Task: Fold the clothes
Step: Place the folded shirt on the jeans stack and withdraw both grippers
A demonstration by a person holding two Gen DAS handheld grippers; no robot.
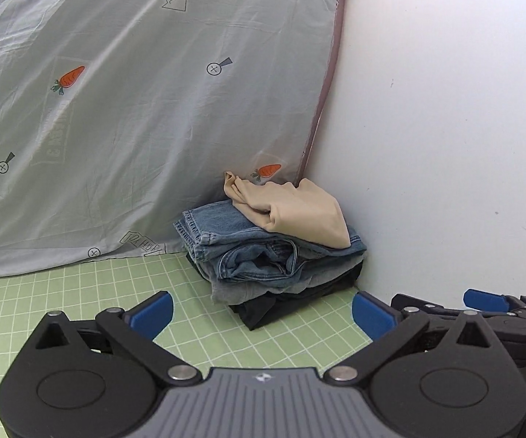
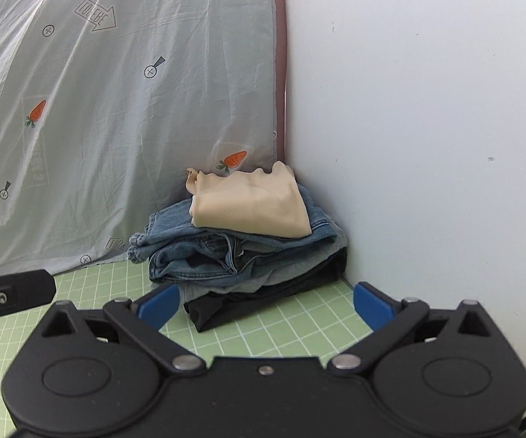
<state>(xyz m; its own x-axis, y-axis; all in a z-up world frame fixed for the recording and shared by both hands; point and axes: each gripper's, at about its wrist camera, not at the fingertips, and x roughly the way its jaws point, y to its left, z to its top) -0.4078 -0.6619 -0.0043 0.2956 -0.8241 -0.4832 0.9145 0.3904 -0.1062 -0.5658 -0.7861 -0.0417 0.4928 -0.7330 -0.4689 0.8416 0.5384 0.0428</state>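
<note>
A stack of folded clothes stands in the corner on the green grid mat [image 1: 80, 292]: a beige garment [image 1: 299, 211] on top, folded blue jeans [image 1: 248, 252] under it, then grey and black garments [image 1: 263, 310] at the bottom. The right wrist view shows the same stack, with the beige garment [image 2: 252, 204] over the jeans [image 2: 197, 255]. My left gripper [image 1: 263, 315] is open and empty, just in front of the stack. My right gripper [image 2: 266, 304] is open and empty, also just in front of the stack.
A pale grey sheet with carrot prints [image 1: 135, 109] hangs behind the stack on the left. A white wall [image 1: 445, 127] closes the right side. The right gripper shows at the left wrist view's right edge [image 1: 489, 314]; the left gripper shows at the right wrist view's left edge [image 2: 7, 292].
</note>
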